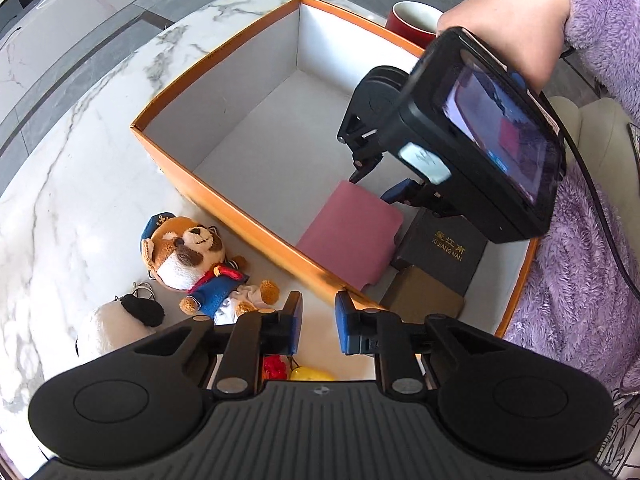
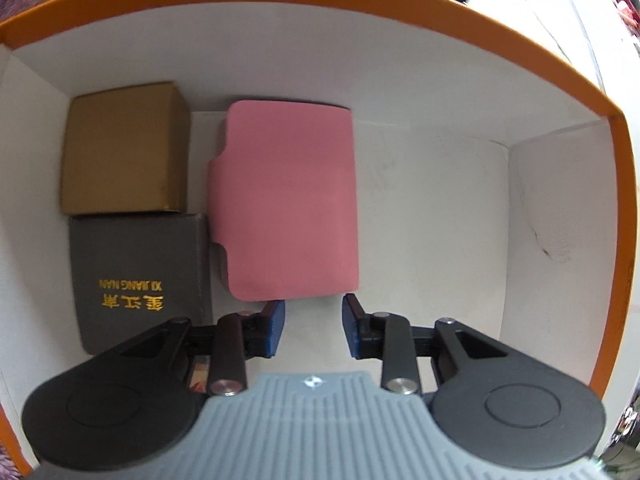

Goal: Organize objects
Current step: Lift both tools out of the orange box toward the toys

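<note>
Pink wallet lies in the box beside two small cartons; right gripper above it and left gripper outside both gape empty.

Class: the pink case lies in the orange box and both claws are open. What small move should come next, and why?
Probably lift the right claw out of the orange box: it is open, the pink case lies flat beside two small boxes, and toys wait outside.
</note>
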The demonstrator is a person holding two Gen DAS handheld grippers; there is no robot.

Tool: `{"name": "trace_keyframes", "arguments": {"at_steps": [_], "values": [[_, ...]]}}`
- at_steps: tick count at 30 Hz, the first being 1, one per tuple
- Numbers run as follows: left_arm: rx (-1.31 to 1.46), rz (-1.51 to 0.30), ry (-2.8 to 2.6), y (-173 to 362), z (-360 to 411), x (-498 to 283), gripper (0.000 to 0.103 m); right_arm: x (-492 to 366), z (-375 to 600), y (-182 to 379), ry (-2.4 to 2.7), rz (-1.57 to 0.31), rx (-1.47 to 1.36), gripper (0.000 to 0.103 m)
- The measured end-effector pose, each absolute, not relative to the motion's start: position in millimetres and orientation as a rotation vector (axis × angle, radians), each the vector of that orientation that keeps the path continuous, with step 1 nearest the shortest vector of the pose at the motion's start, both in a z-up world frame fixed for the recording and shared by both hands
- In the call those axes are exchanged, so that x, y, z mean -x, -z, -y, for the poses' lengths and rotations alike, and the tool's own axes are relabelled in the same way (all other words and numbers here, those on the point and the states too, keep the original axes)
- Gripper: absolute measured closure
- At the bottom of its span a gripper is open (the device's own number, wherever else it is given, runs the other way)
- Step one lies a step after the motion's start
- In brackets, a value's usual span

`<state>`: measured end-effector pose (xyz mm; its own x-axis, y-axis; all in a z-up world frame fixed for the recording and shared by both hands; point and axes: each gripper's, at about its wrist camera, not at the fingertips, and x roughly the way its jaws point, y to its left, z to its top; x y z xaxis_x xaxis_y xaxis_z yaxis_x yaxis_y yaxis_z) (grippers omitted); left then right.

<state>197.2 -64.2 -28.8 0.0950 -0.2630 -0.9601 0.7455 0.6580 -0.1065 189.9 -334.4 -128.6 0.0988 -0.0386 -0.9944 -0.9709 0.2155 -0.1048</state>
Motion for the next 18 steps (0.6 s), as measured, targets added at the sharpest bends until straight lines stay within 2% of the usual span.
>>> {"name": "trace_keyframes", "arguments": {"at_steps": [8, 18], "values": [[-0.469, -1.256, 0.785, 28.2, 63.0, -199.9, 0.085, -205.8, 357.9, 121.1, -0.860, -1.265, 1.099, 0.073], [-0.473, -1.263, 0.788, 33.4, 62.6, -206.1, 0.085, -229.8, 352.3, 122.2, -0.799, -1.120, 1.002, 0.074]]}}
